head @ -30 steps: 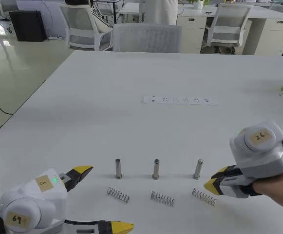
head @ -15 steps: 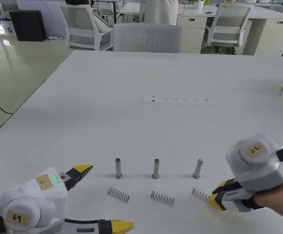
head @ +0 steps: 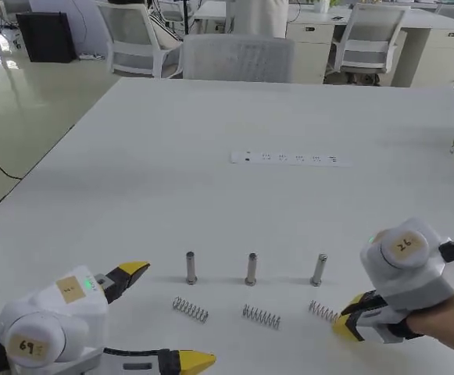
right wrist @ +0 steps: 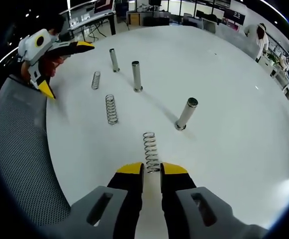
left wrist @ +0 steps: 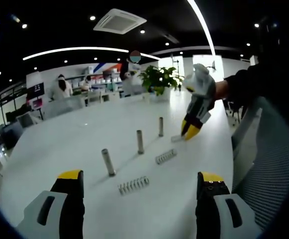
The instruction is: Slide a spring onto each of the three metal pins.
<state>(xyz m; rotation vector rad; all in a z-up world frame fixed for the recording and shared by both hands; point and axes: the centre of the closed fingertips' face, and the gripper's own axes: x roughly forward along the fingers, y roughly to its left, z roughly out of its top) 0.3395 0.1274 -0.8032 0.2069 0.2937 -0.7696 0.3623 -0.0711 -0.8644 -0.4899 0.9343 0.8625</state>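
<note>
The right gripper (right wrist: 151,169), lower and nearer the person than a second ago, now lies at the tabletop with its yellow-tipped jaws drawn close on either side of the near end of the right-hand spring (right wrist: 150,148), apparently pinching it. The spring lies flat on the white table (head: 211,195), just in front of the right-hand pin (right wrist: 185,113). In a second the gripper has dropped from beside that pin to the spring, which suggests the first pick-up is under way. None of the three pins carries a spring yet. The middle pin (head: 251,268) and left pin (head: 191,267) stand upright in the same row. The middle spring (head: 260,316) and left spring (head: 189,309) each lie just before their own pin, where they lay a second ago. The left gripper (head: 164,315) has stayed at the near left edge, its jaws spread wide and holding nothing. A paper tag on the right gripper reads "26" and one on the left reads "69". A second tag on the left gripper is too small to read, as are the markings on the power strip (head: 287,158) farther up the table.
</note>
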